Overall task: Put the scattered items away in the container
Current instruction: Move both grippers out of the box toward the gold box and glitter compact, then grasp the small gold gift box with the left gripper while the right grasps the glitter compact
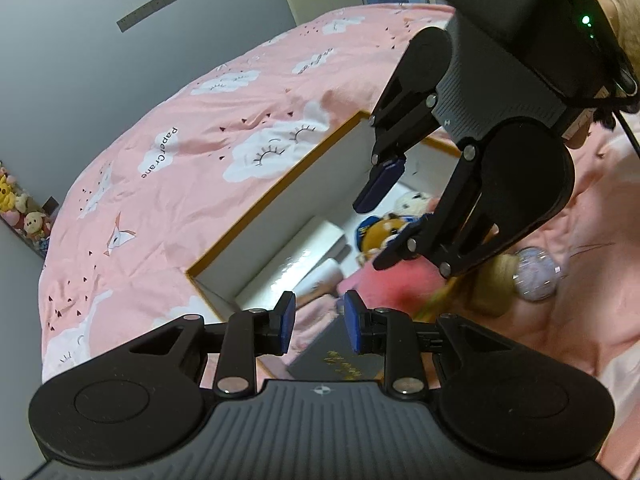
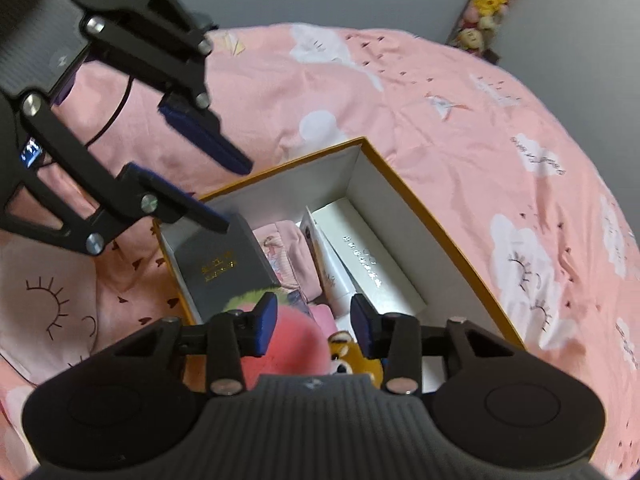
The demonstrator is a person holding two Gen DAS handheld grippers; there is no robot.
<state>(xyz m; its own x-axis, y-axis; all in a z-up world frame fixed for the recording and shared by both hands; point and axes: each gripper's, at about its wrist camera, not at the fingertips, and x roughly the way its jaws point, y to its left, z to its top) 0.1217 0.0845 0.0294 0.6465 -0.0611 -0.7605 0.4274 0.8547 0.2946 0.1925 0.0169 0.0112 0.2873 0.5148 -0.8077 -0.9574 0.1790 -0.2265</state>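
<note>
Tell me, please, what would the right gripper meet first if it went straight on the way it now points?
Most likely the pink plush toy in the box: it lies just beyond and between the right gripper's spread fingers, with nothing held. Depth is unclear, so the small bear toy beside it might be touched too.

Both wrist views overlook box [image 1: 280, 200]; near.

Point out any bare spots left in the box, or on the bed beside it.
Box: the white floor shows only in the far corner beyond the white carton. Elsewhere it is packed: grey box, pink cloth, pink plush and bear. The bedspread past the far and right walls is bare and wide.
</note>
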